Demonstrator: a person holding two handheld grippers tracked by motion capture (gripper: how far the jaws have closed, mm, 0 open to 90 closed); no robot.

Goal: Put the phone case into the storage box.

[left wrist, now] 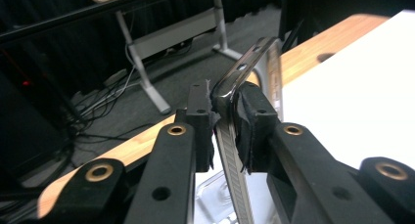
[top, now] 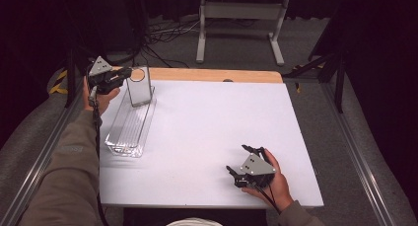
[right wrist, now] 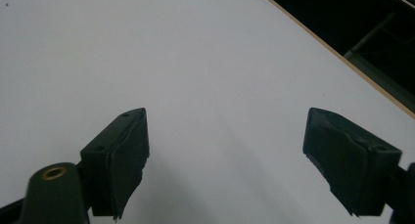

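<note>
A clear phone case (top: 139, 88) with a round cutout stands upright at the far end of a clear plastic tray (top: 129, 132) at the table's left. My left gripper (top: 125, 74) reaches it from the left and is shut on its edge. In the left gripper view the two pads pinch the thin rim of the case (left wrist: 234, 79), with the left gripper (left wrist: 226, 106) tight around it and the tray (left wrist: 215, 190) below. My right gripper (top: 236, 158) rests low over the white table (top: 207, 117) near the front right. Its jaws stand wide open over bare white surface, the right gripper (right wrist: 225, 150) holding nothing.
A wooden strip (top: 217, 75) runs along the table's far edge. Behind it stand a white metal frame (top: 241, 23) and floor cables (top: 167, 36). Metal rails (top: 355, 152) flank both sides of the table.
</note>
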